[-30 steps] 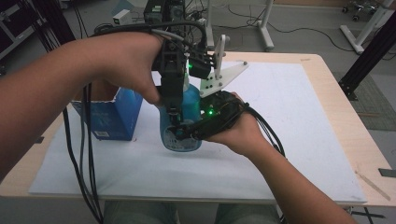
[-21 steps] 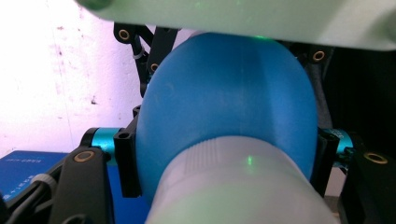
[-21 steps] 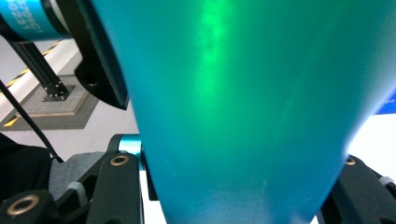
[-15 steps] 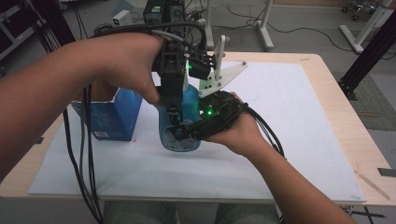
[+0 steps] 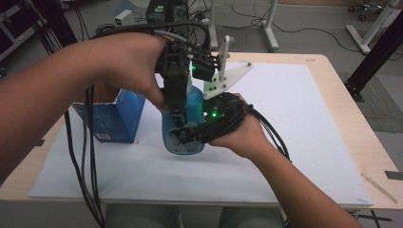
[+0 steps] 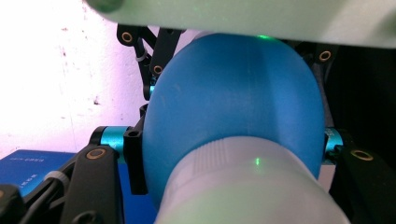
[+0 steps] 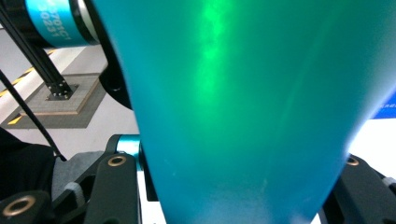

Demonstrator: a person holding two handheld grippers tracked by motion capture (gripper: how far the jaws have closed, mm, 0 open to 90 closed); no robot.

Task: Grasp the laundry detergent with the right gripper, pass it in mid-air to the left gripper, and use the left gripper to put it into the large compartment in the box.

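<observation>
R gripper [image 5: 183, 135] jaws are clamping the blue bottle [image 5: 183, 142] body, steadying it on the worktop [image 5: 304, 142]; L gripper [image 5: 175, 111] jaws, just been closing, are gripping its white cap [image 6: 243, 186] betw. them, prob. to twist.

The blue bottle [image 5: 187, 121] stands upright on the white mat of my worktop [image 5: 294, 118], just beside the blue carton, on the side nearer the middle of the mat. Its body is smooth, glossy teal-blue plastic, widest low down and narrowing toward a rounded shoulder. On top sits a white ribbed cap [image 6: 243, 186], seen close in my left gripper view, with the blue shoulder swelling out past it. In my right gripper view the bottle's flank [image 7: 243, 107] tapers and carries a green gleam.
</observation>
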